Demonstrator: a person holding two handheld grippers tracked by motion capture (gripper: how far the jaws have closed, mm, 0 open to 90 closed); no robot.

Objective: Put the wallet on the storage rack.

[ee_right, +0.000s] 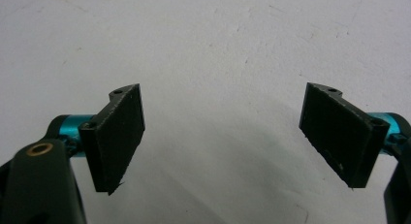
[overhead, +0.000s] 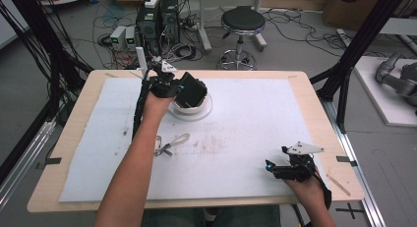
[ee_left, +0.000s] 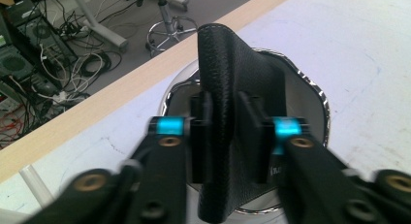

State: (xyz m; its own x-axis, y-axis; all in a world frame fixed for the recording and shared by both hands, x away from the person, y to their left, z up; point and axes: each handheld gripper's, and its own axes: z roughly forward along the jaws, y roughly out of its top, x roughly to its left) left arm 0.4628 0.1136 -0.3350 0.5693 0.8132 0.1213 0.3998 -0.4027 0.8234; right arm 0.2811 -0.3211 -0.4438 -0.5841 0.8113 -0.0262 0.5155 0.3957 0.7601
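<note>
While the left gripper (ee_left: 228, 132) pinches a black leather pouch (ee_left: 232, 103) above a white bowl (overhead: 193, 108) at the mat's (overhead: 246, 133) far side, the right gripper (ee_right: 223, 136) rests near the front edge, jaws wide apart, holding nothing.

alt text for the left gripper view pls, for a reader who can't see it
The left gripper is shut on a black leather pouch, held upright over a white bowl with a shiny rim. Below lie a white mat and the table's wooden edge.
</note>
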